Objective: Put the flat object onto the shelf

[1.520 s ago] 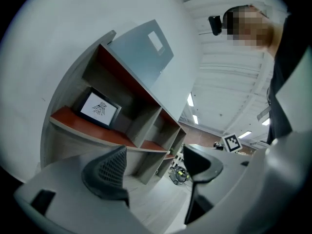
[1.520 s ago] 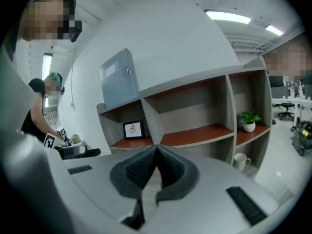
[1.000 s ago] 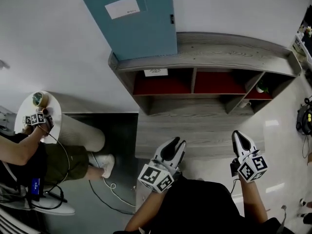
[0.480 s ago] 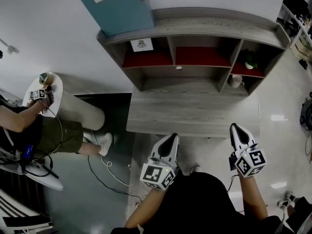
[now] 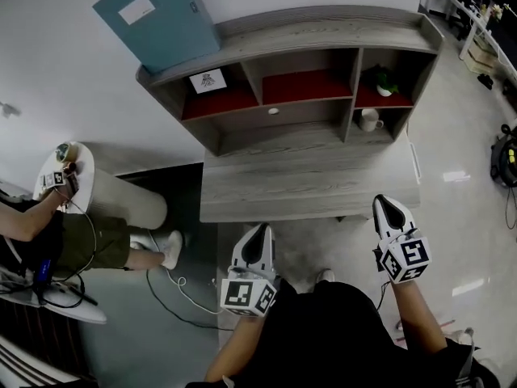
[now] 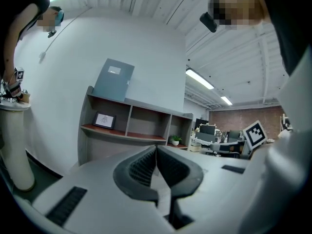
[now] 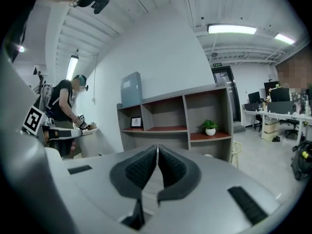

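Note:
A flat teal folder [image 5: 157,18] stands on top of the grey shelf unit [image 5: 323,32], leaning on the white wall; it also shows in the left gripper view [image 6: 113,80] and the right gripper view [image 7: 130,89]. My left gripper [image 5: 257,233] hangs in front of the desk's near edge, its jaws shut with nothing between them [image 6: 156,149]. Further right, my right gripper [image 5: 388,206] is also shut and holds nothing [image 7: 157,149]. Both point toward the shelf from a distance.
The shelf's red-floored compartments hold a framed picture [image 5: 208,81], a potted plant [image 5: 383,79] and a white mug [image 5: 369,120]. A grey desk top [image 5: 307,186] lies below. At left a person sits by a round white table [image 5: 81,186]. A cable [image 5: 174,289] lies on the floor.
The left gripper's jaws have closed from slightly apart. Both grippers have drawn back from the desk, and the shelf now sits further off and more to the right in the head view.

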### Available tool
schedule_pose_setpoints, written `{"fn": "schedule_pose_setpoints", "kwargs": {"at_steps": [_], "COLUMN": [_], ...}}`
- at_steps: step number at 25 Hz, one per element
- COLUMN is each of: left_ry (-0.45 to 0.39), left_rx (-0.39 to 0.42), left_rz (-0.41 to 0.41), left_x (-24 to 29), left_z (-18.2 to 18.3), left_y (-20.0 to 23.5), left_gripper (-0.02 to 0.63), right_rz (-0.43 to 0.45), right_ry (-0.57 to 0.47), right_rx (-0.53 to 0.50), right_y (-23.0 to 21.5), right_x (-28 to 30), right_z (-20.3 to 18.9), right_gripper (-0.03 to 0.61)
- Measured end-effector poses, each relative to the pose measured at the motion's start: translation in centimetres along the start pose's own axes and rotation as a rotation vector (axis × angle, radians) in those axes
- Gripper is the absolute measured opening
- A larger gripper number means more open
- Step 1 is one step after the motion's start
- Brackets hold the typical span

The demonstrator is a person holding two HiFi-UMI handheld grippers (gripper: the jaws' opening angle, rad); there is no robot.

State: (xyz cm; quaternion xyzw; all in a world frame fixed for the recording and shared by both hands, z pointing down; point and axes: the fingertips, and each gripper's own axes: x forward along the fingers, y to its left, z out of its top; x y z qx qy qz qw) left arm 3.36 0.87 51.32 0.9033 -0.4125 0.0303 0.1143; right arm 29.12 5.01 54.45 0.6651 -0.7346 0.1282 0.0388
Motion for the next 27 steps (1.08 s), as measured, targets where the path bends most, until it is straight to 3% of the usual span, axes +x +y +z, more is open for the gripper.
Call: {"fn": "schedule_pose_setpoints", "kwargs": {"at_steps": [12,22,27], "left_ry": [-0.027,-0.022,-0.018], "left_rx": [-0.025,-0.054,-0.048], "left_rz": [0.017,-0.002,-0.023], "left_x": [-0.7,-0.5,-0.3], "left_z": [-0.1,-1.7,-2.0], "left_y": [0.3,-2.2,-3.7], "left_gripper": [0.014,0.012,0.012], "right_rz": [0.009,0.024,0.031], "right_ry": [-0.009,-0.026,-0.051], "right_rx": [-0.025,-0.065,-0.026], "right_y": [2.2,1.8,1.4], "right_x": [-0.6,-2.4,-3.3], "right_z": [0.4,0.4,0.5], "right_gripper": [0.0,0.0,0.0]}}
